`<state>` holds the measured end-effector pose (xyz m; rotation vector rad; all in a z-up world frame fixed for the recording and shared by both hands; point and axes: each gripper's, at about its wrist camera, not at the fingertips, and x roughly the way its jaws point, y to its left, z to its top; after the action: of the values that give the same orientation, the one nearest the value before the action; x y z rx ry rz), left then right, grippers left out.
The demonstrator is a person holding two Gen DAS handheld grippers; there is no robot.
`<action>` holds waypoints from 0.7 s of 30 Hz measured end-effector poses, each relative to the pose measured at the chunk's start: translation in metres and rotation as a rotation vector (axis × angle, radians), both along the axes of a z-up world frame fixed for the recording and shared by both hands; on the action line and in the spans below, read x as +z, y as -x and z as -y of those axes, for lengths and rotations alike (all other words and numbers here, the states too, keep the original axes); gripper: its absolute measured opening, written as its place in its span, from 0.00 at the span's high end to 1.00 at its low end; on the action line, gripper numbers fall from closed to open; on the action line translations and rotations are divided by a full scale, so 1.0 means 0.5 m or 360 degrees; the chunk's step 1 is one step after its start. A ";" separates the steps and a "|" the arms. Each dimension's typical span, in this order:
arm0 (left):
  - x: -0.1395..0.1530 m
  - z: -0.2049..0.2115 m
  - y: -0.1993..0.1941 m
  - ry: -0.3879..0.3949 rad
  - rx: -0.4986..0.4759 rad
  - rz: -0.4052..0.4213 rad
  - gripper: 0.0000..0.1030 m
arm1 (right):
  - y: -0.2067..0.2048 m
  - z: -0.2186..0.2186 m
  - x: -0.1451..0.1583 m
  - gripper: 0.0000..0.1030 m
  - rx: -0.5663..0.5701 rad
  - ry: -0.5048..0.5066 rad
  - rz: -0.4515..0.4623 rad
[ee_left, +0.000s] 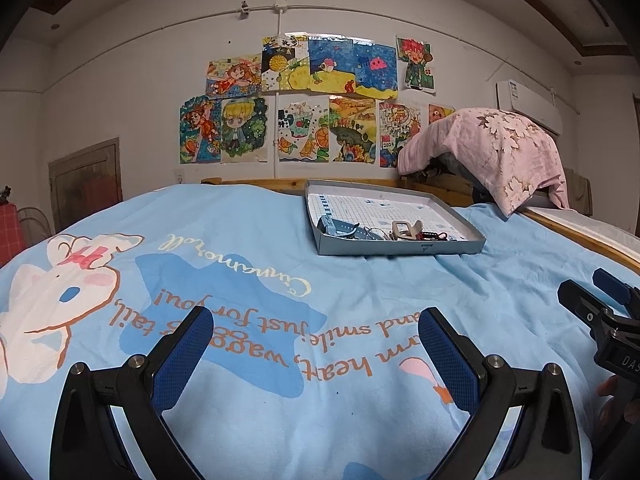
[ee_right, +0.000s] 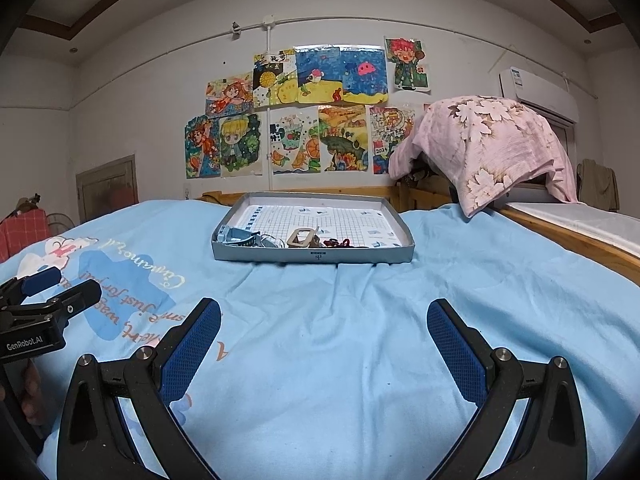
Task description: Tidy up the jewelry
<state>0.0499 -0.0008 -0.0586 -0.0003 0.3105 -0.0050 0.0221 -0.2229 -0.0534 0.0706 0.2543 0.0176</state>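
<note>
tray (ee_right: 314, 255) sits on the bedsheet (ee_right: 360, 340); jewelry (ee_right: 280, 238) along its near wall, pillow (ee_right: 488, 148) behind-right.

Both tools are built from black plastic arms joined by round silver screws. The left gripper (ee_left: 316, 344) and the right gripper (ee_right: 324, 334) are faced with blue, finely dimpled pads (ee_right: 192, 352). White lettering "GenRobot.AI" is printed on the left one's black body, and bare skin is glimpsed behind it
</note>
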 end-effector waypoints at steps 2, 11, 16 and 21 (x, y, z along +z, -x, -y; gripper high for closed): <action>0.000 0.000 0.000 0.0000 0.0000 0.0001 0.00 | 0.001 0.000 0.000 0.01 0.0000 0.0002 0.0001; 0.000 -0.001 0.000 0.0001 0.0000 -0.0001 0.00 | 0.002 -0.001 0.003 0.01 0.0000 0.0000 0.0005; 0.000 -0.002 0.000 0.0001 -0.0001 0.0000 0.00 | 0.002 -0.001 0.003 0.01 0.0000 0.0000 0.0005; -0.001 -0.002 0.000 0.0002 -0.0001 -0.0001 0.00 | 0.002 -0.001 0.003 0.01 -0.0001 0.0000 0.0005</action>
<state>0.0500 0.0002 -0.0589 -0.0016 0.3110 -0.0058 0.0210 -0.2222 -0.0520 0.0704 0.2511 0.0171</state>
